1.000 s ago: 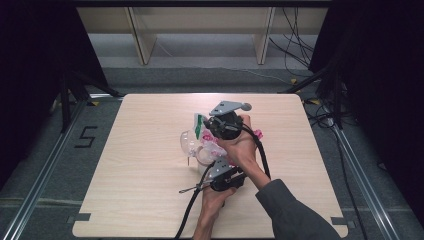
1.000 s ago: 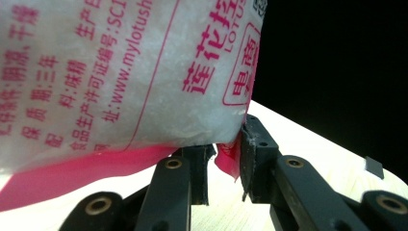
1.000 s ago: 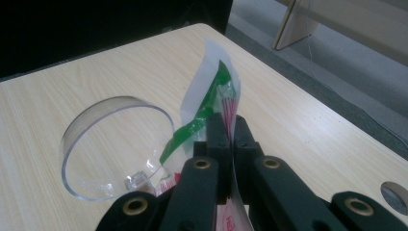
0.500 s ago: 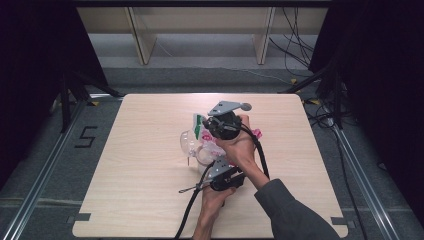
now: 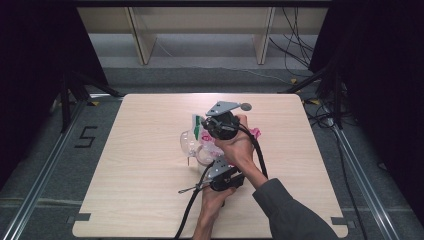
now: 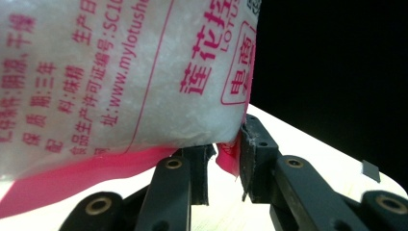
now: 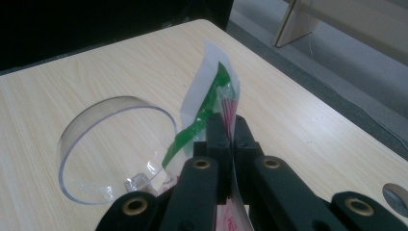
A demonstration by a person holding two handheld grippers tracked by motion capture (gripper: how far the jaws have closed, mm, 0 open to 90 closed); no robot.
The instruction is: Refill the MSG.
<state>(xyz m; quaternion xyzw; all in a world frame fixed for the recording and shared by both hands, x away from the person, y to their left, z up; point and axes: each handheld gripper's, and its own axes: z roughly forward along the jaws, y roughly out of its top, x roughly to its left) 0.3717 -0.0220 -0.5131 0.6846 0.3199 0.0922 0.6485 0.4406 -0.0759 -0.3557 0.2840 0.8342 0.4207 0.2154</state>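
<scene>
A plastic bag (image 6: 120,77) of white granules with pink print hangs between my two grippers above the middle of the table. My left gripper (image 6: 225,144) is shut on the bag's pink bottom seam. In the right gripper view my right gripper (image 7: 230,126) is shut on the bag's top edge (image 7: 211,82), a white strip with green print. A clear round cup (image 7: 115,149) stands on the table just beside and below that edge. From above, the right gripper (image 5: 204,128) is the farther one and the left gripper (image 5: 220,164) the nearer, with the bag (image 5: 197,124) and cup (image 5: 191,143) to their left.
The wooden table (image 5: 140,200) has bare room on all sides of the grippers. Both black cables (image 5: 192,205) trail back towards the table's near edge. A wooden shelf frame (image 5: 140,40) stands on the floor beyond the far edge.
</scene>
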